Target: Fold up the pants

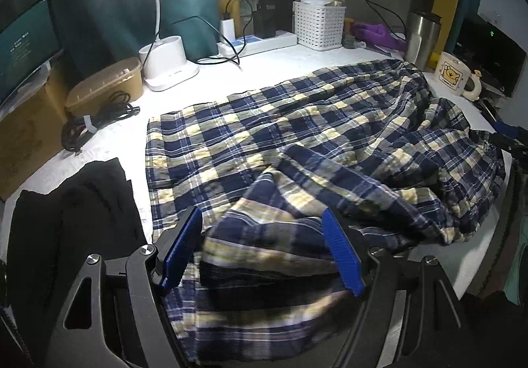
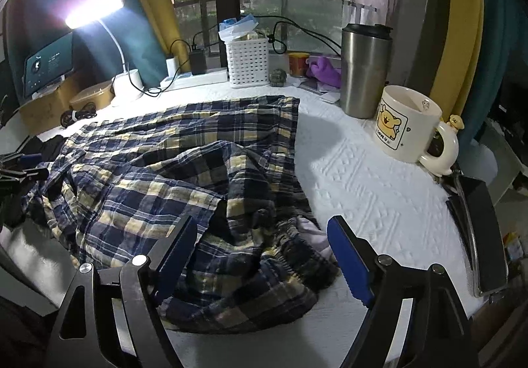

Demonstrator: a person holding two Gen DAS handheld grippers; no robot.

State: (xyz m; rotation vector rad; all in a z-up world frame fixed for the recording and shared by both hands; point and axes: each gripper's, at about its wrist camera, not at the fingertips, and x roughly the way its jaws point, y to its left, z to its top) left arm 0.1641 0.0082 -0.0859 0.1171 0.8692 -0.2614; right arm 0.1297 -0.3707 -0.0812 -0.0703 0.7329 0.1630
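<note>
Navy, cream and grey plaid cotton pants (image 1: 297, 124) rumpled across white embossed table cover (image 2: 363, 170), left gripper (image 1: 264, 246) and right gripper (image 2: 260, 256) jaws spread, cloth loose between.

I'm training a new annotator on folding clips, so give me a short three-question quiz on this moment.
1. True or false: the plaid pants lie neatly folded in half.
2. Which item stands nearest the bear mug? A) steel tumbler B) white basket C) desk lamp
3. Fill in: plaid cloth lies between the fingers of the left gripper and of the right gripper, and both sets of fingers stand ____.

Key:
1. False; they lie spread out and rumpled, with one part bunched over the other.
2. A
3. open
</note>
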